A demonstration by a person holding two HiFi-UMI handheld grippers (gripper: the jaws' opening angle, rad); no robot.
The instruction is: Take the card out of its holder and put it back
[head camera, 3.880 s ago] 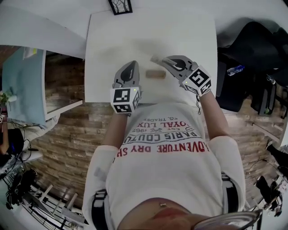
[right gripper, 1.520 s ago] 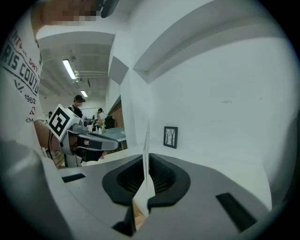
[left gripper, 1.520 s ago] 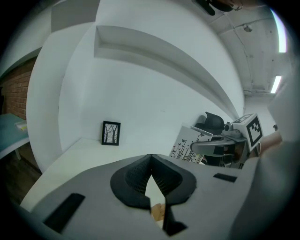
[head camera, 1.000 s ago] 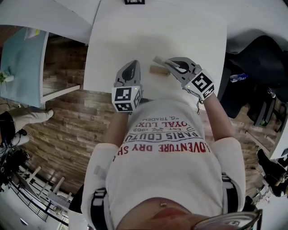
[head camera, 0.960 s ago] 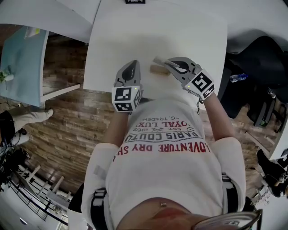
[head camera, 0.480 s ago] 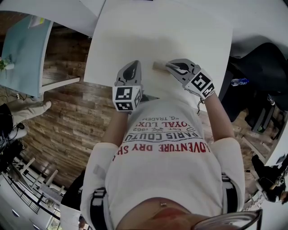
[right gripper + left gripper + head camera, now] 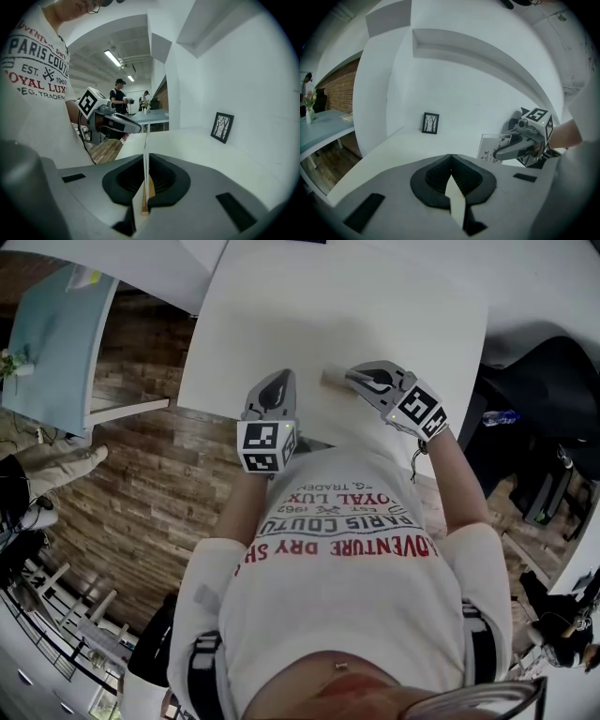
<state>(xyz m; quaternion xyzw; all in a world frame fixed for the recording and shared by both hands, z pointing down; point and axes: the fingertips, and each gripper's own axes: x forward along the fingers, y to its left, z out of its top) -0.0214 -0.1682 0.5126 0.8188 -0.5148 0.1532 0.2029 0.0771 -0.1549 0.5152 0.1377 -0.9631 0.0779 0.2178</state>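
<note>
**Jaws: right gripper (image 7: 145, 161) pinched on the card (image 7: 146, 140); left gripper (image 7: 451, 158) shut, empty**

Head view: right jaws sit at the wooden holder (image 7: 332, 379) on the tabletop (image 7: 356, 306). Left gripper is just beside it, touching nothing.

Left gripper view: card stands upright in the right grip.

Right gripper view: card is edge-on above the holder; seating unclear.

Risk: the holder is unbraced and may skid or tip if the card goes in tilted.

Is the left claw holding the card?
No, the card is clamped in the right claw, well apart from the left claw, which is shut on nothing.
</note>
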